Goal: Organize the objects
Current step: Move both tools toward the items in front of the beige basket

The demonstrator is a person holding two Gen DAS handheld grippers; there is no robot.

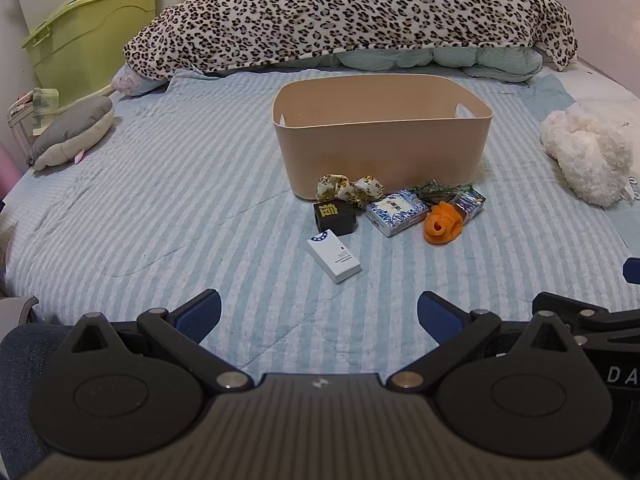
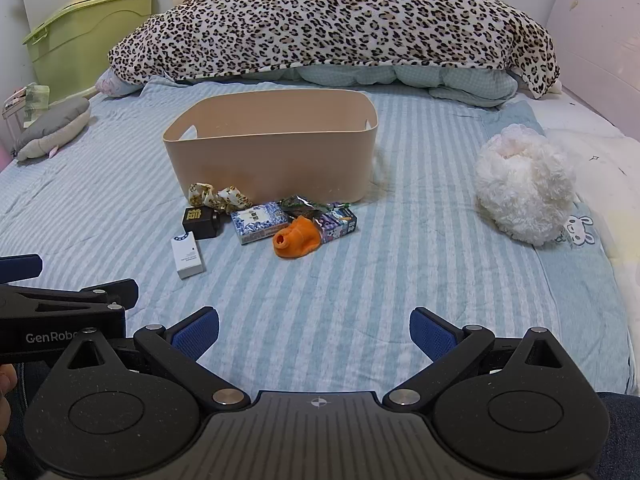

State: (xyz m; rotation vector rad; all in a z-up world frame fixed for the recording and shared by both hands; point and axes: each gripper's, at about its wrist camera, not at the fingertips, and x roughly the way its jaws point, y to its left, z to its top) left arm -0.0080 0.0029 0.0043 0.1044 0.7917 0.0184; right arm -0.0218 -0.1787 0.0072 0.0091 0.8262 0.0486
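Bin (image 1: 380, 148) interior — hidden by wall

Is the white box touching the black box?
Apart. The left wrist view shows a strip of striped sheet between the white box and the black box.

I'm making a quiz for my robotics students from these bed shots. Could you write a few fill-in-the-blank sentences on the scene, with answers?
1. The small items lie on the striped bedsheet in front of the beige ____.
2. The white box is the item nearest the ____ gripper.
3. Both the left gripper and the right gripper are ____ and hold nothing.
4. The soft toy beside the blue-patterned box is ____ in colour.

Missing words: bin; left; open; orange
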